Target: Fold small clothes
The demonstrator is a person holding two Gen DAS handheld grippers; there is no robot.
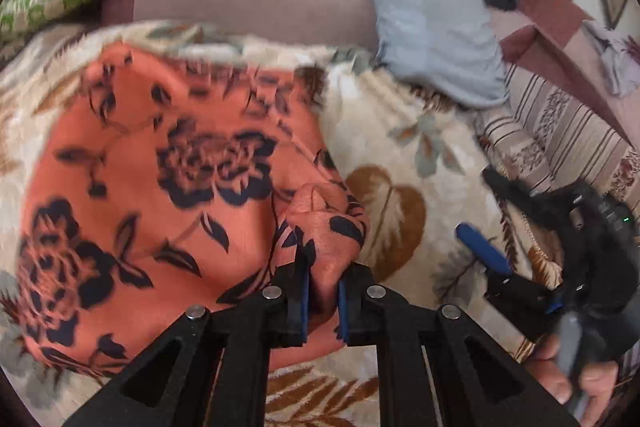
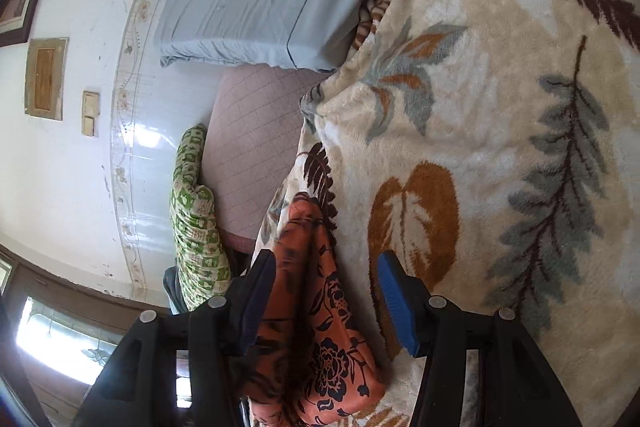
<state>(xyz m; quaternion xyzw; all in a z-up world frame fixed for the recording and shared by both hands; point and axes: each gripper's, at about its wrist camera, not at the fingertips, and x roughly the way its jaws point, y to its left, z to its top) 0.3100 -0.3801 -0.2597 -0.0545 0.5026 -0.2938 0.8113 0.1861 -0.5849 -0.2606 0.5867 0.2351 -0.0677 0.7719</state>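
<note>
My left gripper: jaws nearly closed, pinching bunched edge of orange cloth with black flower print, rest spread on cream plush leaf-pattern blanket. My right gripper: jaws about half open, cloth lying between them, blue pad clear of it.

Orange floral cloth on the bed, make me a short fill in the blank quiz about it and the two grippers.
1. The left gripper is clamped on a bunched fold of the ____ cloth.
2. The right gripper stands ____, its pads apart.
3. The cloth lies on a cream blanket printed with ____.

Missing words: orange; open; leaves
</note>
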